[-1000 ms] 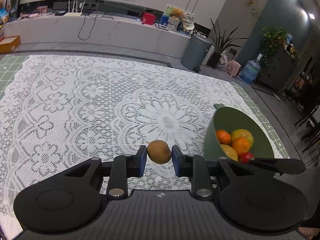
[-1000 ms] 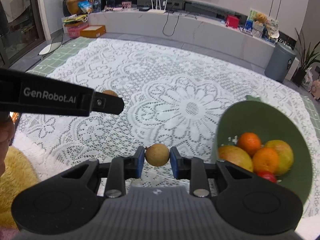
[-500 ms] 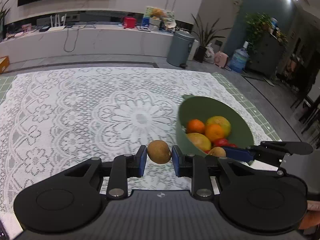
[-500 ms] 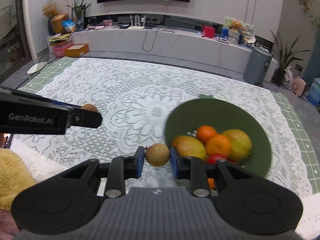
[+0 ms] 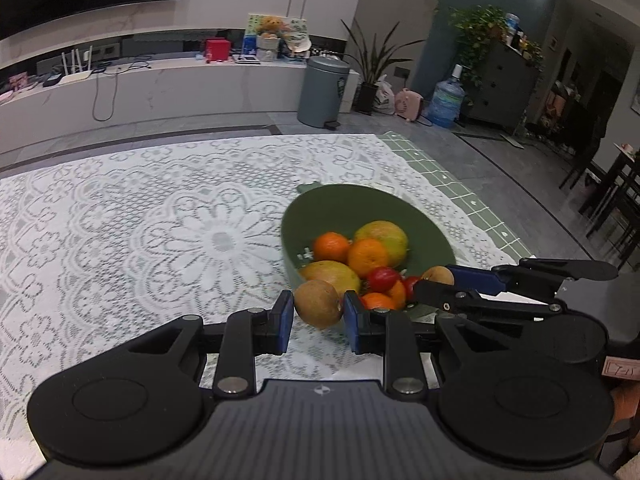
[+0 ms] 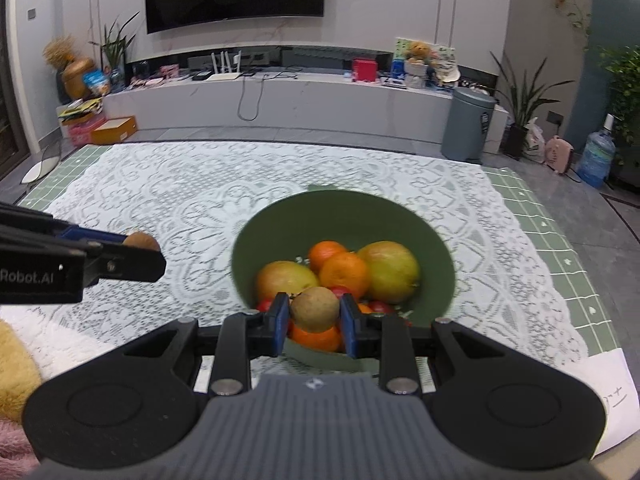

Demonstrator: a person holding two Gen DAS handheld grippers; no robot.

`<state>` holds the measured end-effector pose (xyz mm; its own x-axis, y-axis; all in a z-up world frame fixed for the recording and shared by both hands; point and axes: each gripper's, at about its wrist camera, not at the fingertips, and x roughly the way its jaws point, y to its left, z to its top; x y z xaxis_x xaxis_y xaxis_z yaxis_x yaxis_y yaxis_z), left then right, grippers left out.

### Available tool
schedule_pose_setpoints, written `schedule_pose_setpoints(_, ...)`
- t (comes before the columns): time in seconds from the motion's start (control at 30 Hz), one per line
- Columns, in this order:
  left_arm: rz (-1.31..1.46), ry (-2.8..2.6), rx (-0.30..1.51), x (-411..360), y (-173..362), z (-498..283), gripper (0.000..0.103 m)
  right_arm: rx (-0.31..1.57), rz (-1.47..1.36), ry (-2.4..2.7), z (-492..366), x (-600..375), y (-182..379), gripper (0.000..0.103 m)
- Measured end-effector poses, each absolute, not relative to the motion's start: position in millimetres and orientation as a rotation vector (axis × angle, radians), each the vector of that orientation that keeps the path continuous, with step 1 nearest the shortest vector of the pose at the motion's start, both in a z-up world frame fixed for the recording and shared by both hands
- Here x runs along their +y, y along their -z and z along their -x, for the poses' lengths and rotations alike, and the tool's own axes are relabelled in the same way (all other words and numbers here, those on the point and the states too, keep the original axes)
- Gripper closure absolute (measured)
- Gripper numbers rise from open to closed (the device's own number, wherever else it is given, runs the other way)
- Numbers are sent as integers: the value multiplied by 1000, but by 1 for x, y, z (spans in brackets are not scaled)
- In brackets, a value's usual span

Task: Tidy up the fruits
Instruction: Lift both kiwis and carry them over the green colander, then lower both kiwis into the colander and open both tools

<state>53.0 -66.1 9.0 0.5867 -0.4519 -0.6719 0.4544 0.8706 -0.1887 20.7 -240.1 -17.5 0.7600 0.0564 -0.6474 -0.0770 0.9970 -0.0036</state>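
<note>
My left gripper (image 5: 318, 315) is shut on a brown kiwi (image 5: 318, 307), held at the near left rim of the green bowl (image 5: 352, 204). My right gripper (image 6: 314, 320) is shut on a second brown kiwi (image 6: 315, 308), held over the near part of the bowl (image 6: 344, 212). The bowl holds oranges (image 6: 344, 274), two yellow-green mangoes (image 6: 390, 266) and small red fruits. In the left wrist view the right gripper (image 5: 434, 280) reaches in from the right over the bowl. In the right wrist view the left gripper (image 6: 138, 250) shows at the left.
The bowl stands on a white lace tablecloth (image 5: 140, 232) over a green checked mat (image 6: 552, 248). A paper sheet (image 6: 612, 392) lies at the near right corner. A yellow fluffy thing (image 6: 14, 376) sits at the near left.
Both grippers have moved right and forward with their kiwis. The right one now hangs over the bowl's fruit; the left one has reached the bowl's rim.
</note>
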Motion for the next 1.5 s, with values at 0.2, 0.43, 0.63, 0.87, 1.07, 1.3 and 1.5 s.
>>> schedule_pose_setpoints(0.2, -19, 558, 785, -84, -8, -60, 73, 692, 8, -47, -23, -258, 18, 79)
schedule_pose_setpoints(0.43, -39, 578, 803, -103, -1, -70, 73, 694, -17, -36, -31, -269, 22, 79)
schedule_pose_setpoints(0.63, -44, 589, 817, -117, 6, -84, 73, 695, -24, -28, -43, -277, 25, 79)
schedule_pose_setpoints(0.87, -67, 589, 832, -131, 12, -99, 73, 699, -14, -12, -62, -286, 27, 79)
schedule_pose_setpoints(1.07, -63, 583, 856, -136, 21, -114, 73, 718, 0, -14, -77, -289, 35, 79)
schedule_pose_setpoints(1.3, -61, 576, 881, -140, 30, -131, 73, 742, 22, -14, -90, -288, 43, 79)
schedule_pose_setpoints(1.5, -79, 582, 893, -146, 37, -141, 73, 760, 35, -11, -101, -289, 50, 79)
